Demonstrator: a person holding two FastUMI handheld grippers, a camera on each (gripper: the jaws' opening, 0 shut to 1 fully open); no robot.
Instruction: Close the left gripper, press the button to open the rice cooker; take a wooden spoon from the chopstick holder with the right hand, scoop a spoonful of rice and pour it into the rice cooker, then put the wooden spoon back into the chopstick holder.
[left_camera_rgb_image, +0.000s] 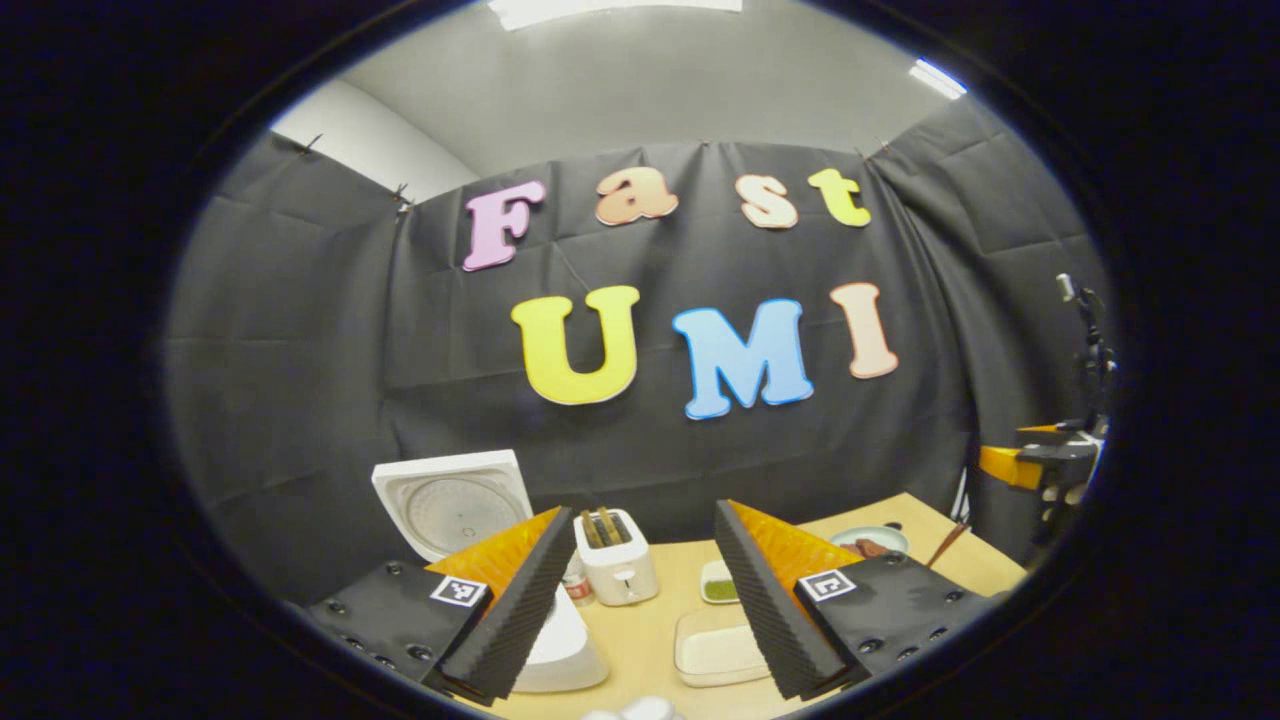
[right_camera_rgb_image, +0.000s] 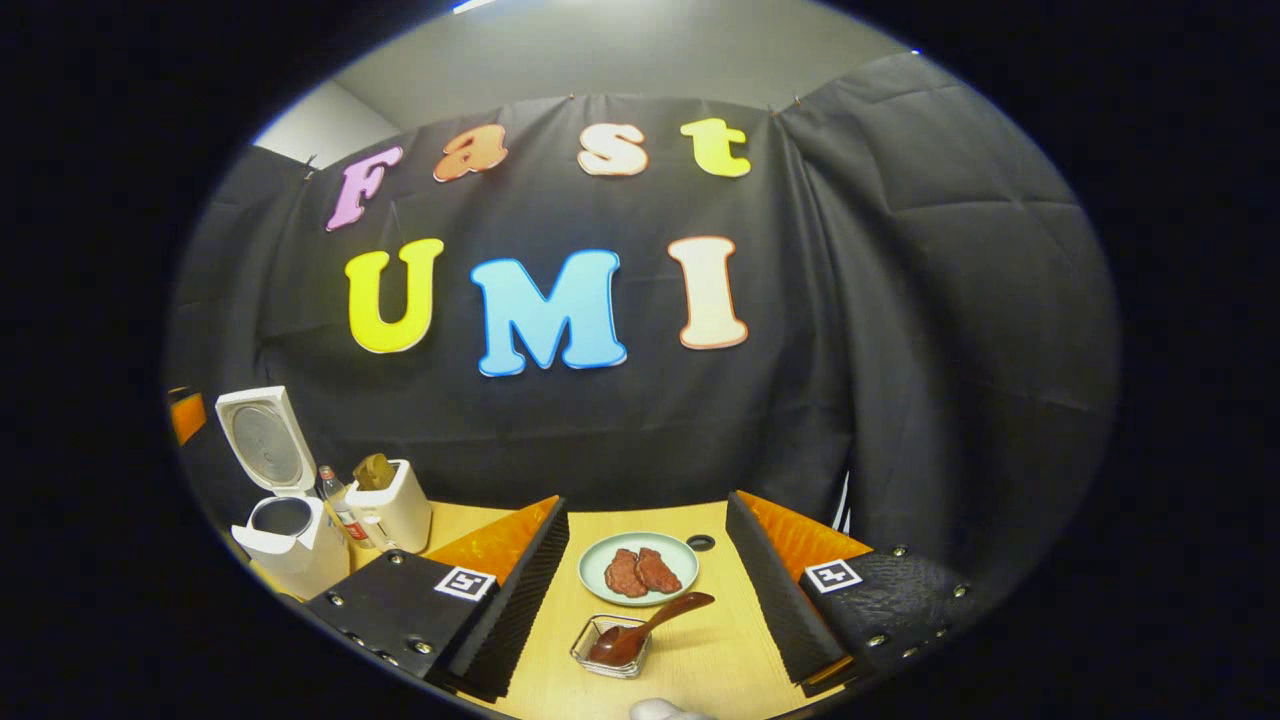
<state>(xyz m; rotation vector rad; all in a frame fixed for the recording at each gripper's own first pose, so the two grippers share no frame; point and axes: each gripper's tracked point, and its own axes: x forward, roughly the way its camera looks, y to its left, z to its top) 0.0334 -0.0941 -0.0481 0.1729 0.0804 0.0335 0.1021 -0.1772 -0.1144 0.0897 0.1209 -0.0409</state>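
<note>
The white rice cooker (left_camera_rgb_image: 565, 650) stands at the left with its lid (left_camera_rgb_image: 455, 510) swung up; its dark pot (right_camera_rgb_image: 283, 517) shows at the far left of the right gripper view. My left gripper (left_camera_rgb_image: 645, 515) is open and holds nothing, hovering just right of the cooker. The wooden spoon (right_camera_rgb_image: 655, 622) lies with its bowl in a small clear glass holder (right_camera_rgb_image: 610, 650) on the table, handle pointing up and right. My right gripper (right_camera_rgb_image: 647, 500) is open above and around that spot, apart from the spoon; it also appears at the far right (left_camera_rgb_image: 1045, 465).
A white toaster (left_camera_rgb_image: 618, 555) and a small bottle (right_camera_rgb_image: 340, 505) stand beside the cooker. A green dish (left_camera_rgb_image: 720, 585) and a white tray (left_camera_rgb_image: 715, 650) lie mid-table. A plate (right_camera_rgb_image: 600, 590) with meat sits behind the spoon. The wooden table's edge (left_camera_rgb_image: 985, 560) is at the right.
</note>
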